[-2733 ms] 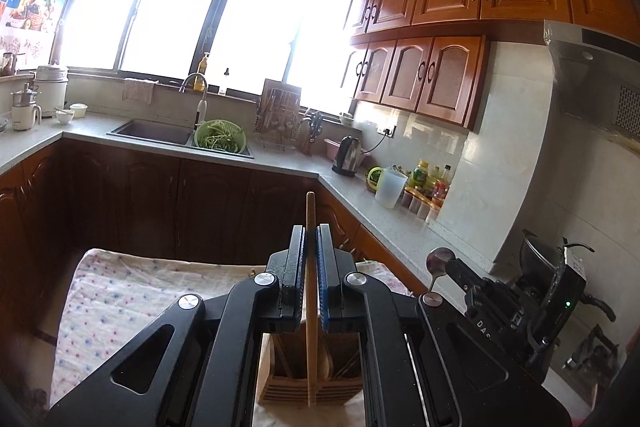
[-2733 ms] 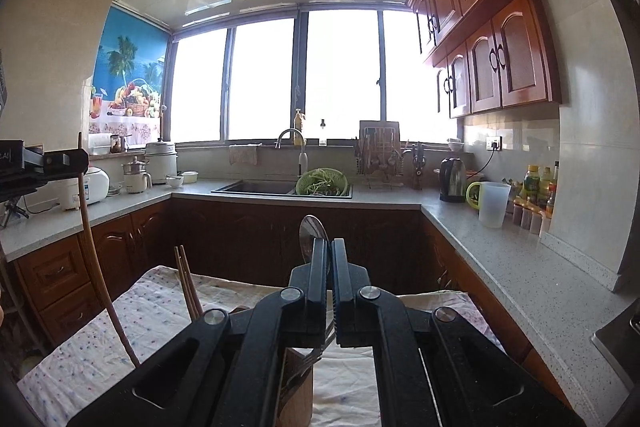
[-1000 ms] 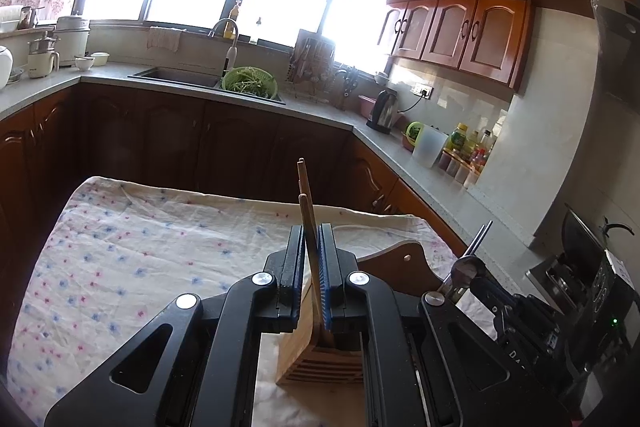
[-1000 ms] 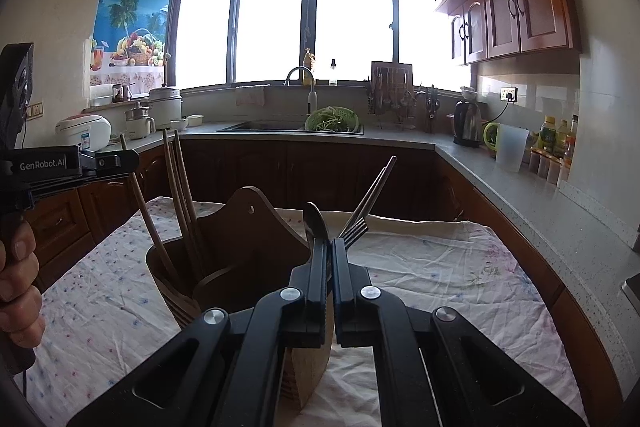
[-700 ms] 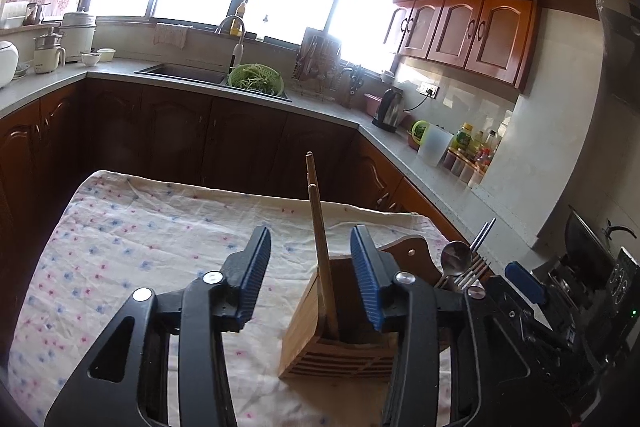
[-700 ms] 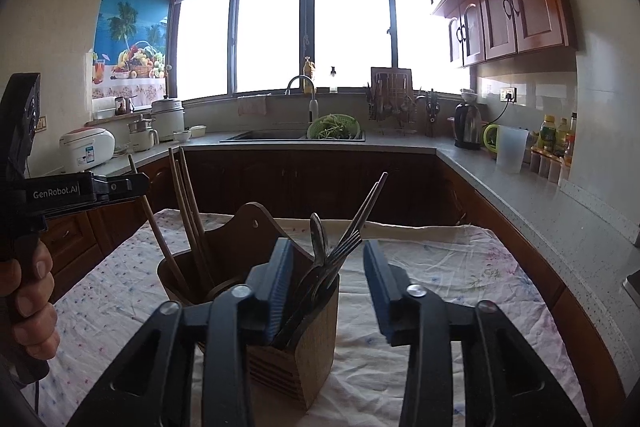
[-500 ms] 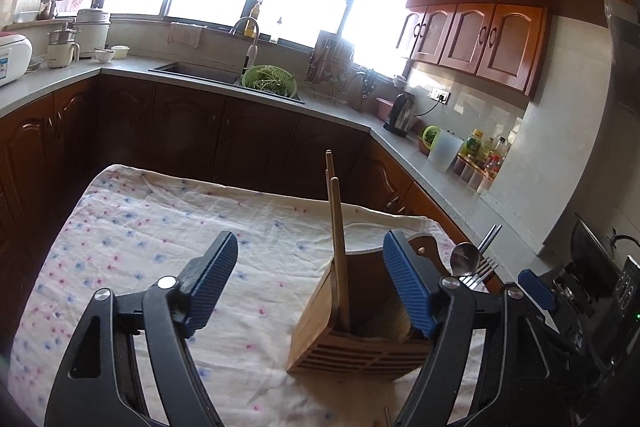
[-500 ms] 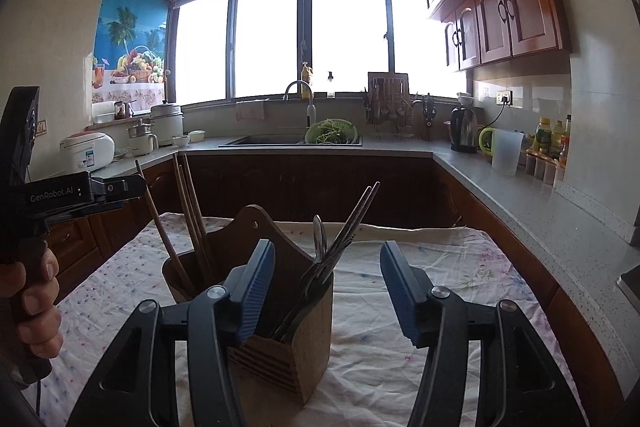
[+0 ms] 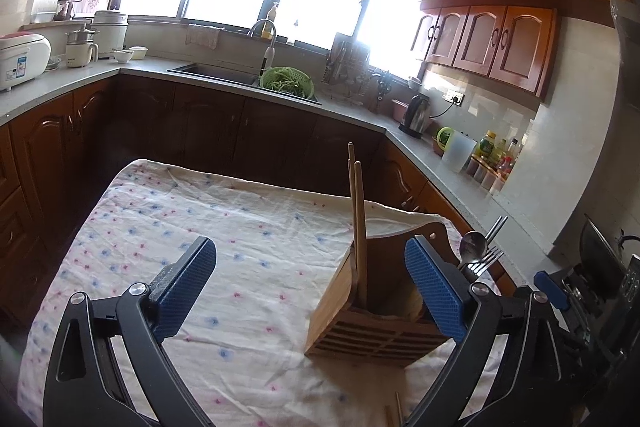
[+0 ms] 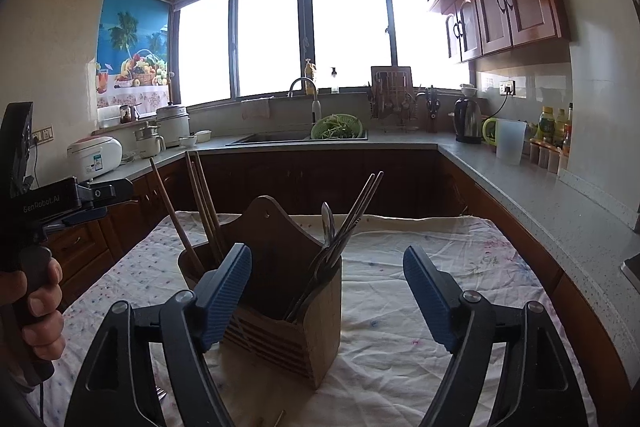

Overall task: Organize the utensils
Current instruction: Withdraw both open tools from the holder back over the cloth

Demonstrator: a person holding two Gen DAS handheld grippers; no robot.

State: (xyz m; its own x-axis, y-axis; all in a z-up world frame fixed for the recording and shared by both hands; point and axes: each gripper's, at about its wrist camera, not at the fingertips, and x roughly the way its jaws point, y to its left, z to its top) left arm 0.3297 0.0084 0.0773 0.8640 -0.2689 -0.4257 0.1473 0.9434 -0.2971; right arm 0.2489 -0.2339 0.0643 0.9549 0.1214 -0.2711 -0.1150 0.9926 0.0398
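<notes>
Two grippers, left [image 9: 310, 287] and right [image 10: 327, 297], hang spread wide and empty over a floral tablecloth [image 9: 248, 227], where a wooden utensil holder [image 10: 280, 307] contains chopsticks [image 9: 356, 211], a fork [image 9: 486, 261] and a spoon [image 9: 472, 247].

I'm looking at a home kitchen: reddish wooden wall cabinets [image 9: 500, 31] hang over a grey countertop [image 10: 516, 179] that wraps round under a wide window [image 10: 304, 31]. There's a sink [image 10: 276, 137] with a green colander [image 10: 337, 127] of greens beside the tap. I can see a kettle [image 10: 467, 120], a rice cooker [image 10: 96, 155] and sauce bottles [image 9: 494, 151] too.
</notes>
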